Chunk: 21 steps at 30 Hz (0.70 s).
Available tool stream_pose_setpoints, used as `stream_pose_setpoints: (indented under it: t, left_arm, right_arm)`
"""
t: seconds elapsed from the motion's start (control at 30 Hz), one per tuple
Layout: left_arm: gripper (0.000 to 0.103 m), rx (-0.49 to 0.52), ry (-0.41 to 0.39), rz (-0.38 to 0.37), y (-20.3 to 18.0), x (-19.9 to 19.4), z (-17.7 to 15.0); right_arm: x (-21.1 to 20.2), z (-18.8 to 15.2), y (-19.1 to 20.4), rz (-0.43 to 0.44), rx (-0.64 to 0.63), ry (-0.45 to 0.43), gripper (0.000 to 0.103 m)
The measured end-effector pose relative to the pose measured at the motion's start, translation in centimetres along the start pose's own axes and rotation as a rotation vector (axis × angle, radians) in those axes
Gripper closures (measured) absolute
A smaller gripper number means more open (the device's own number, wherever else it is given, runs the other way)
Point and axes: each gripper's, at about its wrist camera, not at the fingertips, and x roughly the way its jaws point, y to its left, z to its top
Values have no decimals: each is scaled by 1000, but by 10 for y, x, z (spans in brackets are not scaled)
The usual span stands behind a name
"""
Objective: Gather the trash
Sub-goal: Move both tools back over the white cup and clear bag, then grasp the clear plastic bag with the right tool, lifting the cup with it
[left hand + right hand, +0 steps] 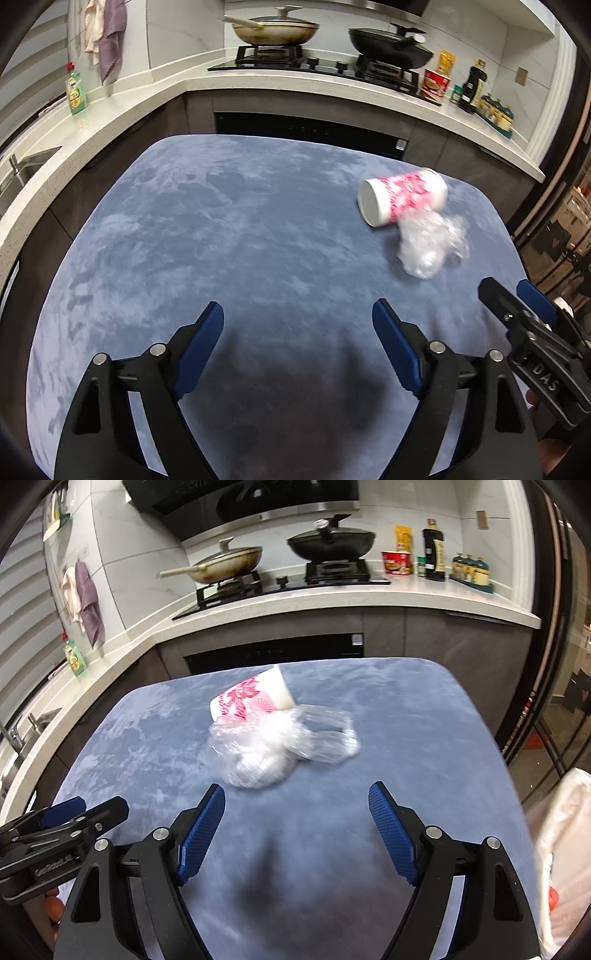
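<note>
Kitchen counters (122, 99) are wrapping around the back and left of the scene, carrying a gas stove (314, 64) with a tan pan (275, 29) and a black lidded wok (389, 44). A green dish soap bottle (75, 90) is standing near the sink, and a red instant noodle cup (397, 563), a yellow packet and a dark sauce bottle (433, 550) are lining up beside the stove; their labels are too small to read. Cloths (83, 598) are hanging on the tiled wall.

Nearer, a blue-grey velvety surface (221, 240) is carrying the trash. A white paper cup (402, 195) with a red and pink print is lying on its side, its base pointing toward the left. Crumpled clear plastic wrap (430, 243) is lying against the cup's open end, touching it.

The left hand-held gripper (297, 332) is hovering over bare cloth with its blue-padded fingers spread wide apart, holding nothing. The right hand-held gripper (295, 812) is likewise gaping, empty, with the plastic wrap (273, 742) and cup (255, 698) just ahead of its fingertips. In the left view the right tool's body is showing the letters "DAS"; in the right view the left tool (79, 814) is showing partly readable white lettering, blurred. A white bag (565, 849) is sitting at the right edge.
</note>
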Motion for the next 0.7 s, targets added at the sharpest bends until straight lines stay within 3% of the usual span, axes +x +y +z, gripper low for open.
stream_pose_setpoints:
  t: [0.23, 0.47, 0.5, 0.57, 0.7]
  left_arm:
    - [23, -28, -1, -4, 16, 25, 22]
    - [22, -33, -8, -21, 16, 43, 40]
    - [22, -31, -9, -26, 14, 45, 41]
    - [19, -24, -12, -36, 9, 49, 46]
    - [18, 2, -17, -57, -7, 57, 53]
  right_arm:
    - [47, 19, 20, 7, -22, 19, 20]
    - [81, 28, 21, -5, -19, 43, 21]
    - [83, 28, 20, -7, -21, 42, 24]
    - [86, 27, 17, -3, -27, 48, 49]
    - [86, 23, 5, 21, -1, 61, 75]
